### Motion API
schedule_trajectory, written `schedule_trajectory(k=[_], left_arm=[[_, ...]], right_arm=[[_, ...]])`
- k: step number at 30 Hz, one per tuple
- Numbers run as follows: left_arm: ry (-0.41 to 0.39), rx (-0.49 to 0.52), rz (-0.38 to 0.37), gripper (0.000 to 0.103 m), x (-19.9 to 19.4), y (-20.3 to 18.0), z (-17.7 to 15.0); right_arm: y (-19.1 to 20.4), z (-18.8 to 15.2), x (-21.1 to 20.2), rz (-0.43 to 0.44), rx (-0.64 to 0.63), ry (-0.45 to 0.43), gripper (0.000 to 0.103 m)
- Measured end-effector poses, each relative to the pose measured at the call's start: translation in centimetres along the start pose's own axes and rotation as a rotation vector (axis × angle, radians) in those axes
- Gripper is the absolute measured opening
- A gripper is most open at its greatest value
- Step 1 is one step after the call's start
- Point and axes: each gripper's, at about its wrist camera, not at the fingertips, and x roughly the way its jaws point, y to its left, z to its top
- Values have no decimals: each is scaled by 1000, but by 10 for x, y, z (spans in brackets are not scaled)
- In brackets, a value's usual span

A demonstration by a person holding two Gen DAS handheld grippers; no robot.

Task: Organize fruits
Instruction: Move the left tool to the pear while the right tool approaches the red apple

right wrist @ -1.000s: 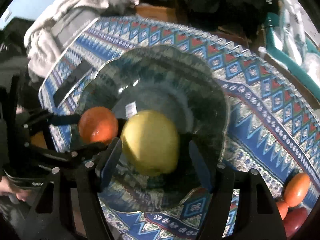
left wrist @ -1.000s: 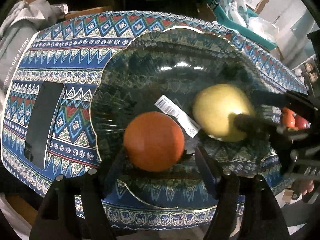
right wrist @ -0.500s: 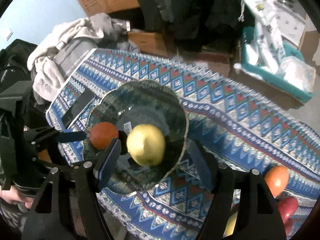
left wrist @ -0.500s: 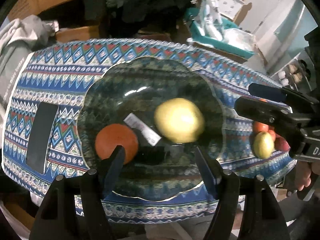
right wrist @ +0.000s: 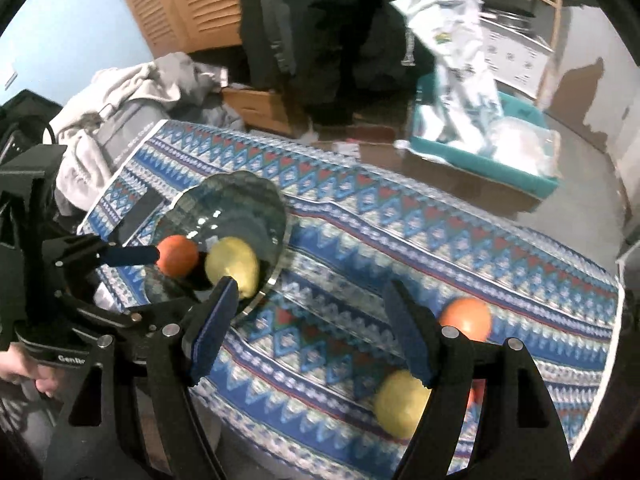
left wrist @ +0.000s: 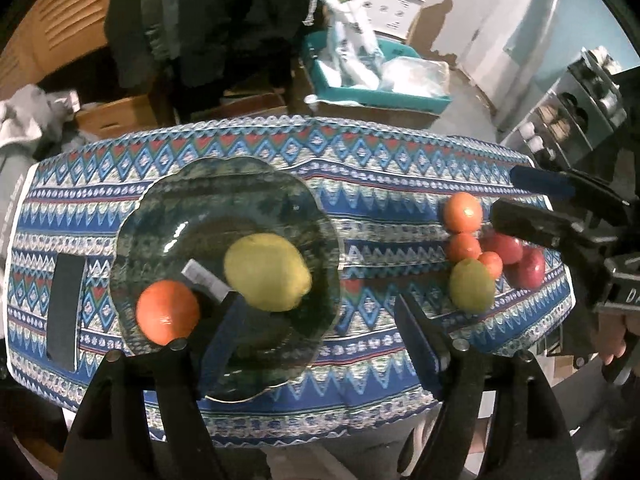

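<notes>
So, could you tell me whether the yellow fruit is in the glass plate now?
In. The yellow fruit lies inside the glass plate, beside the orange.

the left gripper (right wrist: 132, 256), seen at the left edge of the right wrist view, bears white lettering on its black body that starts "gen", the rest cut off. the right gripper (left wrist: 536, 204), at the right edge of the left wrist view, shows "d" and part of another letter. the white label (left wrist: 204, 278) in the glass bowl (left wrist: 224, 184) is too blurred to read.
</notes>
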Motion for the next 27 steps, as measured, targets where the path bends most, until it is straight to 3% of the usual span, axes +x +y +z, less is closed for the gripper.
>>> schedule_trajectory(k=[9,18,27], left_arm=[[9,99,-20,78,4,-54,4],[28,174,-66,78,12,-107,10],[60,234,-104,80,28,-149,14]], right_arm=[[-52,-28,-34,-91,37,-21,76],[-105,-65,-55,-126,131,-33,76],[-161,-107,-56,-161,266,16,76]])
